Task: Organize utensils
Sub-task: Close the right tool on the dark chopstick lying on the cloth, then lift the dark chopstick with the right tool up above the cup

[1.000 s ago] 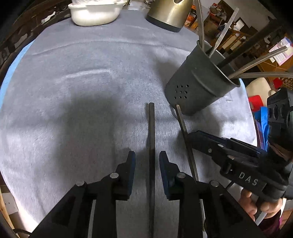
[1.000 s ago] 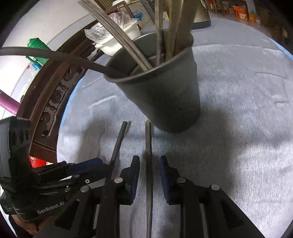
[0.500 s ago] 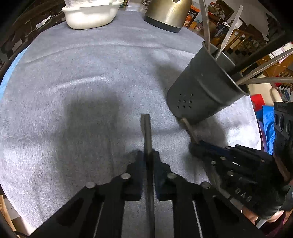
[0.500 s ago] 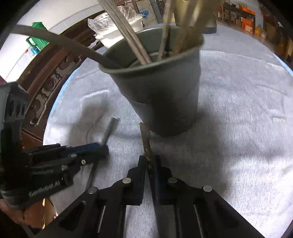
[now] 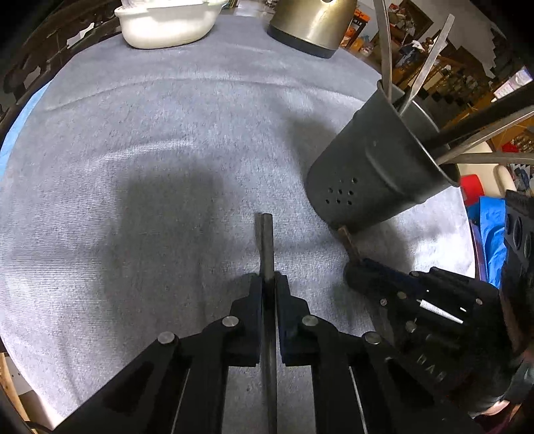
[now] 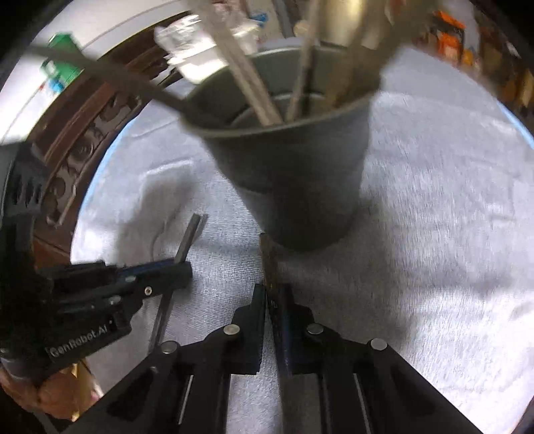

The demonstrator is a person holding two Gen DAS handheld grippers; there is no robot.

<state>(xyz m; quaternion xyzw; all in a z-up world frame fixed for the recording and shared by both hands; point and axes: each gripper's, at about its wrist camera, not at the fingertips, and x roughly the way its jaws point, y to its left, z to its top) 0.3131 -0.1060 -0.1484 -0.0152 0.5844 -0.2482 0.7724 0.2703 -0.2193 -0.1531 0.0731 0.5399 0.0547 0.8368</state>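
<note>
A dark grey utensil holder point(image 5: 377, 167) with holes near its base stands on the grey cloth and holds several utensils; it also shows in the right wrist view point(image 6: 293, 167). My left gripper point(image 5: 268, 283) is shut on a dark grey chopstick point(image 5: 265, 240) that points forward. My right gripper point(image 6: 272, 293) is shut on a brown chopstick point(image 6: 268, 260) whose tip is at the holder's base. The right gripper shows in the left wrist view point(image 5: 400, 287), and the left gripper in the right wrist view point(image 6: 160, 273).
A white dish point(image 5: 167, 23) and a brass-coloured vessel point(image 5: 310, 23) stand at the far edge of the round table's grey cloth point(image 5: 133, 133). A carved dark wood rim point(image 6: 76, 143) runs along the left in the right wrist view.
Both grippers went from open around their chopsticks to shut on them. Both have moved forward toward the holder, and the right view is now blurred by motion.
</note>
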